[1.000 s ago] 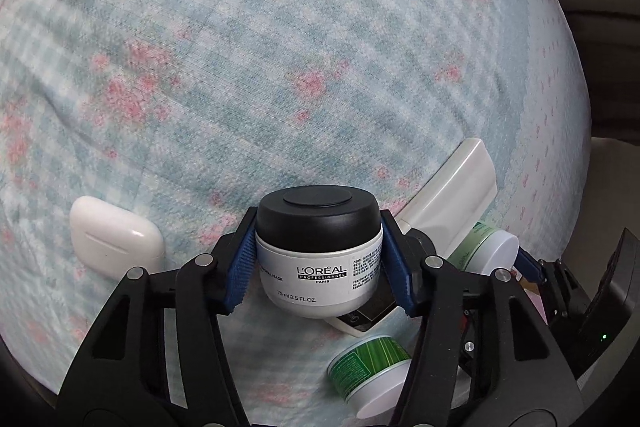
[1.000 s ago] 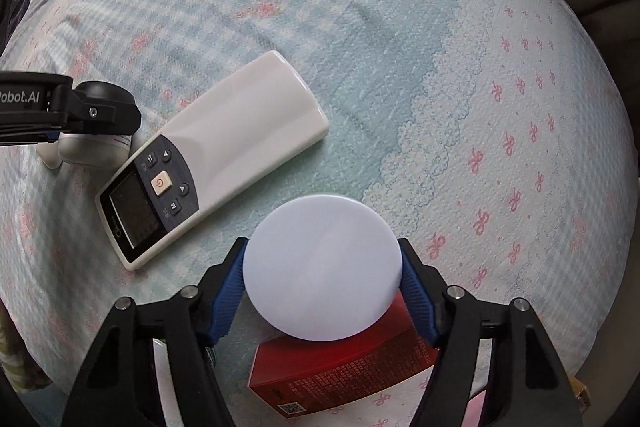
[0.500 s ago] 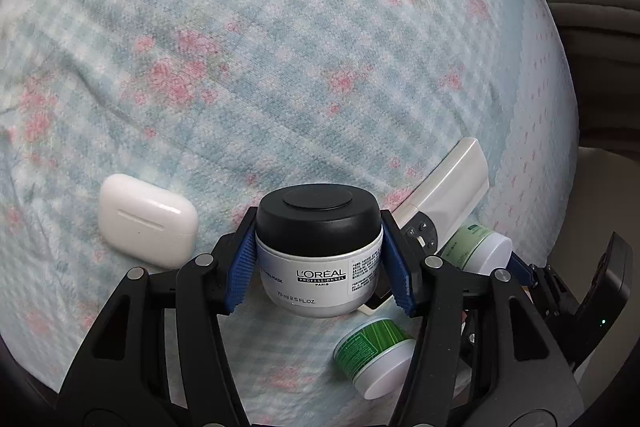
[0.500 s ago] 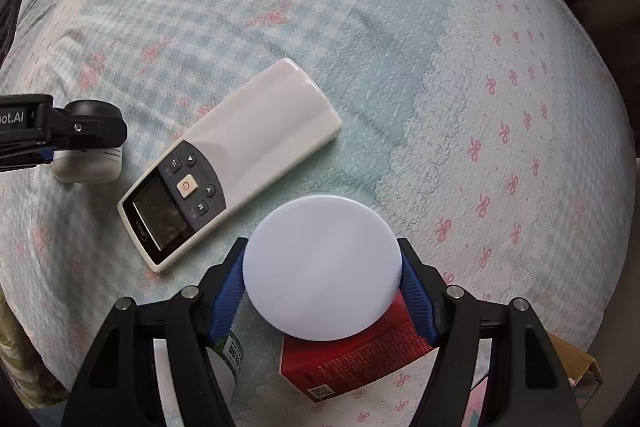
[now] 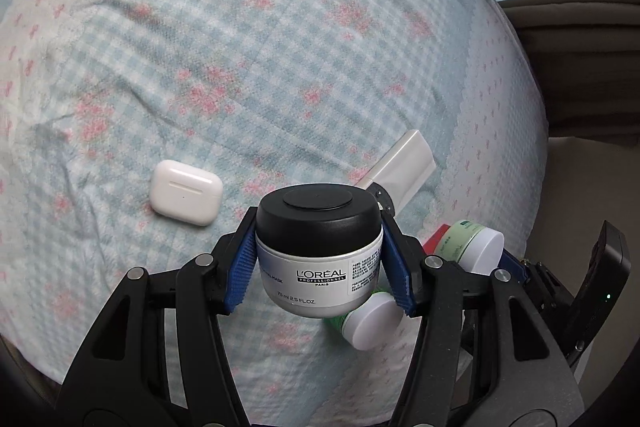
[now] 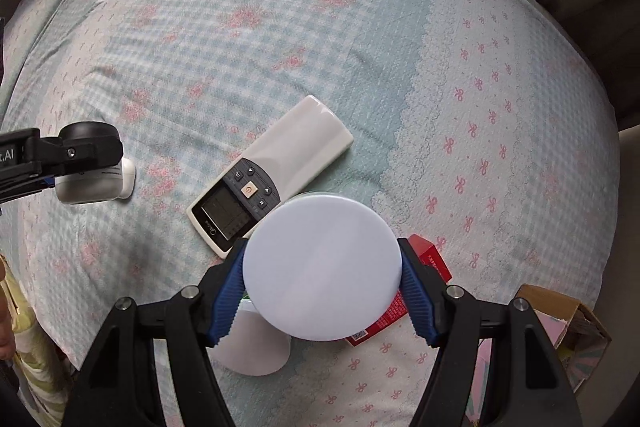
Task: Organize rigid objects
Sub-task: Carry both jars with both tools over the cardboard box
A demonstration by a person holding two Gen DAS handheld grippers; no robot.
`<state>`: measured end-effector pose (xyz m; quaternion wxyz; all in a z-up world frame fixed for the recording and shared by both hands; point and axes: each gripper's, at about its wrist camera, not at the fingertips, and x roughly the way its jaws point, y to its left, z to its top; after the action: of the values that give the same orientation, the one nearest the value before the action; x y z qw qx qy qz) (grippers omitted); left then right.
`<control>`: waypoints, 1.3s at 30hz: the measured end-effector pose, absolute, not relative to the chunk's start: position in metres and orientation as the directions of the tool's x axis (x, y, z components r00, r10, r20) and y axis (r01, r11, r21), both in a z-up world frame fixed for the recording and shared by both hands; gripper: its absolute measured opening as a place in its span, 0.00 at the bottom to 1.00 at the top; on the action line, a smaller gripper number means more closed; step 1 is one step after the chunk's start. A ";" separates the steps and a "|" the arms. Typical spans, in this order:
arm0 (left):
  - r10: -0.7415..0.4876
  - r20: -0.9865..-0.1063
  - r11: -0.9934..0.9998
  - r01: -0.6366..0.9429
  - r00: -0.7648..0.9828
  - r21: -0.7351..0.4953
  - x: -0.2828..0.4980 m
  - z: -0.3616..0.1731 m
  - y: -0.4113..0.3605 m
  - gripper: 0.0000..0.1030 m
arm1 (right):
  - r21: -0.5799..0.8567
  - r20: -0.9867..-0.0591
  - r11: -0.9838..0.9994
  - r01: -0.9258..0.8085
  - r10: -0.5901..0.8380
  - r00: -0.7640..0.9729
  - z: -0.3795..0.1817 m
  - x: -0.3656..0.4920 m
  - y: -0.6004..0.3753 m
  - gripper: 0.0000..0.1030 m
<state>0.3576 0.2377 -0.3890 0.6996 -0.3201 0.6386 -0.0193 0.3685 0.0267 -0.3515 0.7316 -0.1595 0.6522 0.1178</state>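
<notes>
My left gripper (image 5: pixel 318 259) is shut on a white L'Oreal jar with a black lid (image 5: pixel 318 247), held above the bed. My right gripper (image 6: pixel 322 283) is shut on a green jar with a white lid (image 6: pixel 322 271); it also shows in the left wrist view (image 5: pixel 472 243). A white earbuds case (image 5: pixel 186 193) lies left of the L'Oreal jar. A white remote (image 6: pixel 272 173) lies on the bedspread ahead of the right gripper. A second green jar with a white lid (image 5: pixel 368 319) lies on its side below the left gripper. A red box (image 6: pixel 396 307) lies under the right gripper.
Everything sits on a pale blue checked bedspread with pink flowers (image 6: pixel 280 27). A cardboard box (image 6: pixel 560 323) stands beyond the bed's right edge. Dark furniture (image 5: pixel 580 39) borders the bed at the right. The left gripper and its jar show at the left of the right wrist view (image 6: pixel 86 163).
Both grippers have risen and pulled back with their jars; the bed objects look smaller and farther. The earbuds case and remote stay where they were.
</notes>
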 end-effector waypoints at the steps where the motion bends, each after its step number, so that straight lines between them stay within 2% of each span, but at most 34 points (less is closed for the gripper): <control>1: -0.436 -0.880 0.800 -0.367 0.189 -0.475 0.356 -0.379 0.235 0.52 | -0.078 -0.991 0.925 -0.372 -0.032 0.129 -0.341 0.365 0.028 0.64; 12: -0.444 -0.867 0.850 -0.197 0.226 -0.488 0.327 -0.282 0.183 0.52 | -0.027 -0.979 0.968 -0.248 0.025 0.201 -0.251 0.319 -0.015 0.64; 21: -0.458 -0.855 0.869 -0.081 0.242 -0.489 0.289 -0.225 0.100 0.52 | -0.006 -0.969 0.985 -0.173 0.037 0.245 -0.202 0.272 -0.088 0.64; 31: -0.447 -0.866 0.891 0.023 0.222 -0.454 0.267 -0.202 -0.028 0.52 | -0.010 -0.961 0.994 -0.105 0.019 0.274 -0.176 0.242 -0.208 0.64; 39: -0.461 -0.869 0.887 0.106 0.177 -0.449 0.256 -0.204 -0.143 0.52 | -0.047 -0.964 0.996 -0.070 -0.027 0.264 -0.168 0.230 -0.316 0.64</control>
<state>0.2561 -0.1432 -0.2038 0.7533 -0.1448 0.6133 -0.1883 0.2303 -0.3161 -0.1684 0.7941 -0.0396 0.6063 0.0135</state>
